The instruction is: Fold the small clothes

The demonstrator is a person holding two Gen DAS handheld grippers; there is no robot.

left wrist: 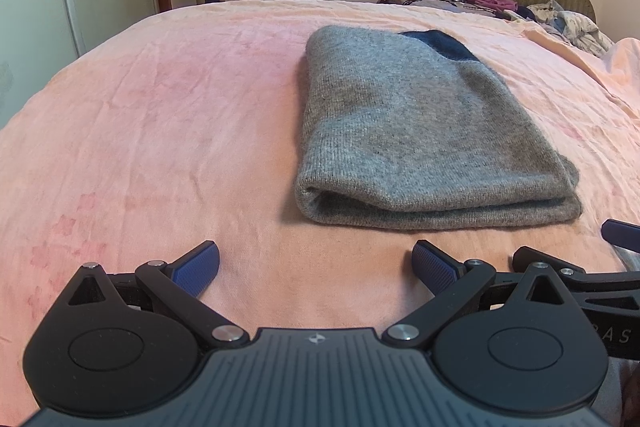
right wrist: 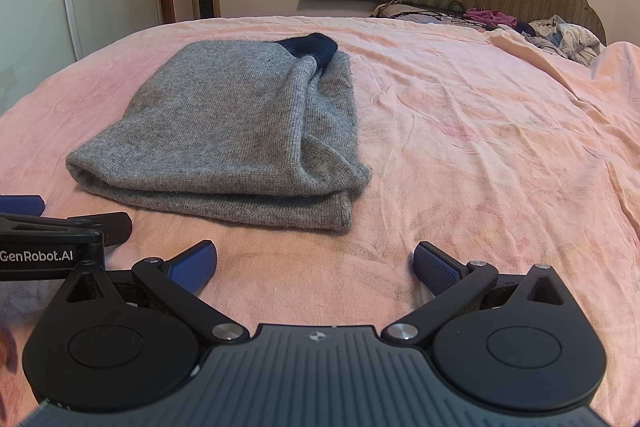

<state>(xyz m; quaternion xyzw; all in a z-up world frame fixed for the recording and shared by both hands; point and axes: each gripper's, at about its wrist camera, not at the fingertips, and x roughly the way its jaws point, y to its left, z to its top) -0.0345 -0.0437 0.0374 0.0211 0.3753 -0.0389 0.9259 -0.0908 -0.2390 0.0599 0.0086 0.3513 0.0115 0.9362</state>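
One folded grey knit garment (left wrist: 432,131) w/ a navy trim patch (left wrist: 436,43) at its far end lies on the pink bed sheet (left wrist: 160,127), long axis running away toward the headboard. Two tools: left tool (left wrist: 316,265) & right tool (right wrist: 316,263), both spread wide, empty, just short of its near edge.

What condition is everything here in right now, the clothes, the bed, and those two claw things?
Grey knit garment: folded flat, dark blue part showing at its far end.
Left gripper: open, empty, short of the garment.
Right gripper: open, empty.
Pink bedsheet: spread out, wrinkled.
Clothes pile: crumpled by the headboard.
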